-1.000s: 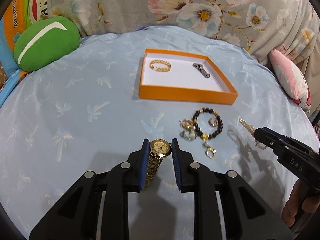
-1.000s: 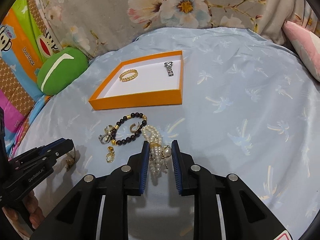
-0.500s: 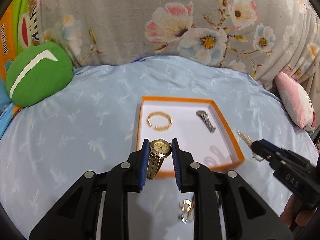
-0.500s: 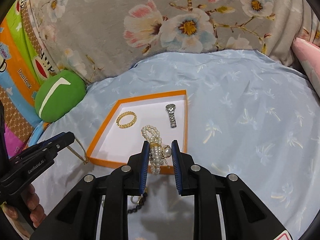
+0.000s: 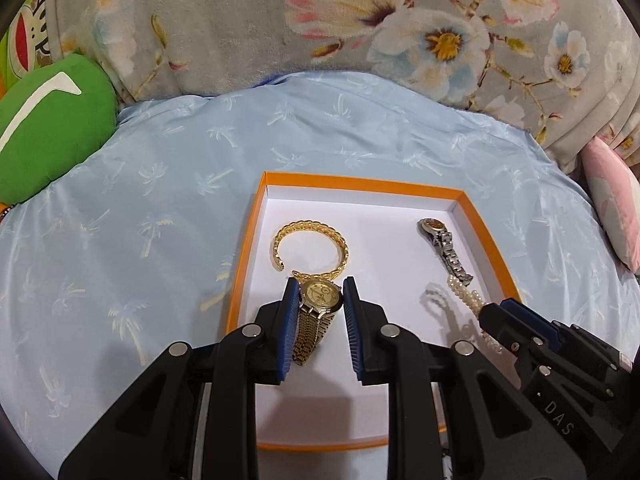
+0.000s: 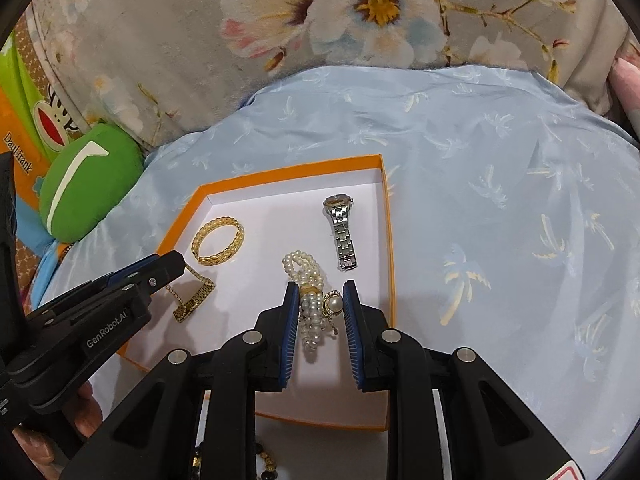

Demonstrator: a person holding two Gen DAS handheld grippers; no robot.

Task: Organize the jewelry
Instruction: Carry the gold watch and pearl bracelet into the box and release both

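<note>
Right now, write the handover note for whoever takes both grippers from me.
Left gripper: shut on the gold watch, held over the orange tray, strap end touching the floor.
Right gripper: shut on the pearl bracelet, also over the tray.
Done: gold bangle and silver watch lie in the tray.
Left: release both pieces into free tray space, then fetch the dark bead bracelet lying outside the tray's near edge.

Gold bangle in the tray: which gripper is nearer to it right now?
Left. The left gripper, shut on the gold watch, sits just in front of the gold bangle. The right gripper, holding the pearl bracelet, is farther over, nearer the silver watch.
</note>
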